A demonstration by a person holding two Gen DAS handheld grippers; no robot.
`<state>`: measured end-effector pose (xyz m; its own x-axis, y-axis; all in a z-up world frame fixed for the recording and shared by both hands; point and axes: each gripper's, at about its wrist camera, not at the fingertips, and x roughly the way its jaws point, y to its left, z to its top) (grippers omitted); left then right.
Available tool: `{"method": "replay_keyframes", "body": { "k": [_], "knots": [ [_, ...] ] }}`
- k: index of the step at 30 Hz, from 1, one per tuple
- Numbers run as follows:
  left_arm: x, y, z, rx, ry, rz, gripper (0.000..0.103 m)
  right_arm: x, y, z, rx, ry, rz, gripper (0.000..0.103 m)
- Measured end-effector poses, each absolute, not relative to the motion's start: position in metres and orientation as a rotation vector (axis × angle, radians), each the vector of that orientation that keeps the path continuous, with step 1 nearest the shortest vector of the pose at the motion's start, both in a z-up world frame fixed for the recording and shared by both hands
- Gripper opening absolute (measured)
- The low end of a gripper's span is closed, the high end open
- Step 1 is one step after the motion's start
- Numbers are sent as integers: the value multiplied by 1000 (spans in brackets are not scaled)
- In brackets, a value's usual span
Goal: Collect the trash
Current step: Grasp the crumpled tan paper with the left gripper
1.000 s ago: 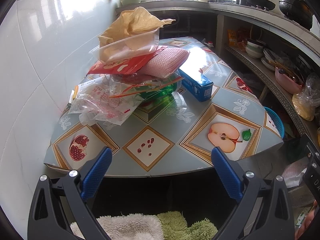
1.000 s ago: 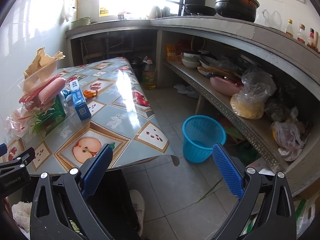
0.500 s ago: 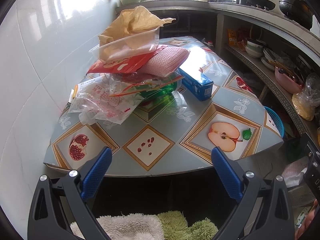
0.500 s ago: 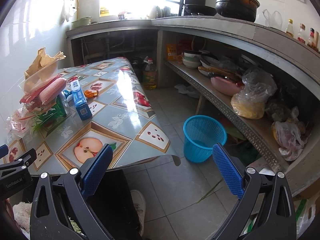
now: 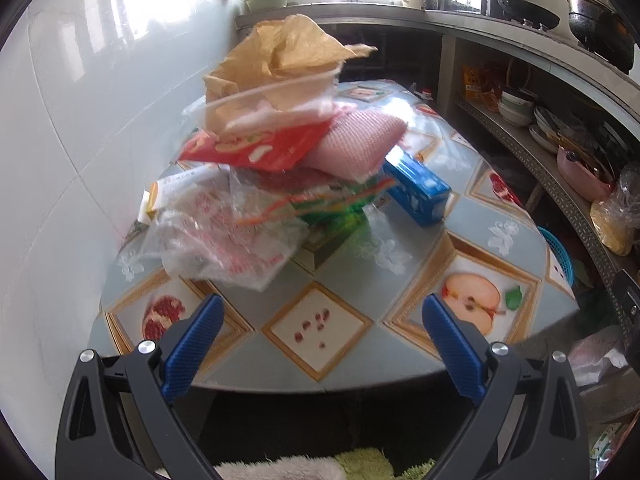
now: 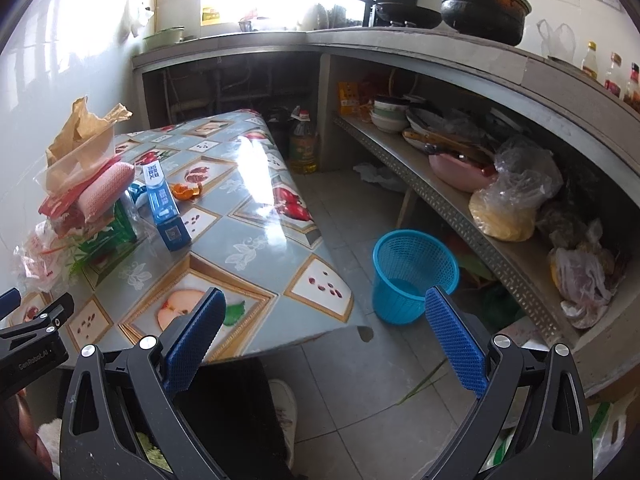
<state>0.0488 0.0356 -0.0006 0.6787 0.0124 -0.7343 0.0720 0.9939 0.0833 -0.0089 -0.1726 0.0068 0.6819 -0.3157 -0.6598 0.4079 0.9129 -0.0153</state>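
A heap of trash (image 5: pixel 276 168) lies on the fruit-patterned table (image 5: pixel 320 324) against the white wall: brown paper in a clear tub, a red wrapper, a pink foam sleeve, clear plastic bags. A blue box (image 5: pixel 416 192) lies beside it. The heap also shows in the right wrist view (image 6: pixel 84 184), with orange peel (image 6: pixel 186 191) near it. A blue mesh bin (image 6: pixel 414 276) stands on the floor right of the table. My left gripper (image 5: pixel 320 332) is open and empty above the table's near edge. My right gripper (image 6: pixel 324 328) is open and empty over the table's corner.
A long metal shelf (image 6: pixel 460 216) on the right holds bowls, a pink dish and bagged food. Pots stand on the counter (image 6: pixel 400 36) above. An oil bottle (image 6: pixel 303 144) stands on the floor beyond the table. A fluffy mat (image 5: pixel 320 466) lies below the left gripper.
The left gripper has moved forward toward the trash heap, so the table looks nearer. The right gripper has barely moved. Both stay open.
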Motion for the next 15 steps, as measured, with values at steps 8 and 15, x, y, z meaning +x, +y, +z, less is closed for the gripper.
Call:
{"method": "replay_keyframes", "body": {
  "k": [8,15],
  "knots": [
    [100,75,37,97,749,25,97,41,-170,19,223,770,-293,95],
    [160,127,72,24,744,6,97,77,-150,30,209,757,-218,95]
  ]
}}
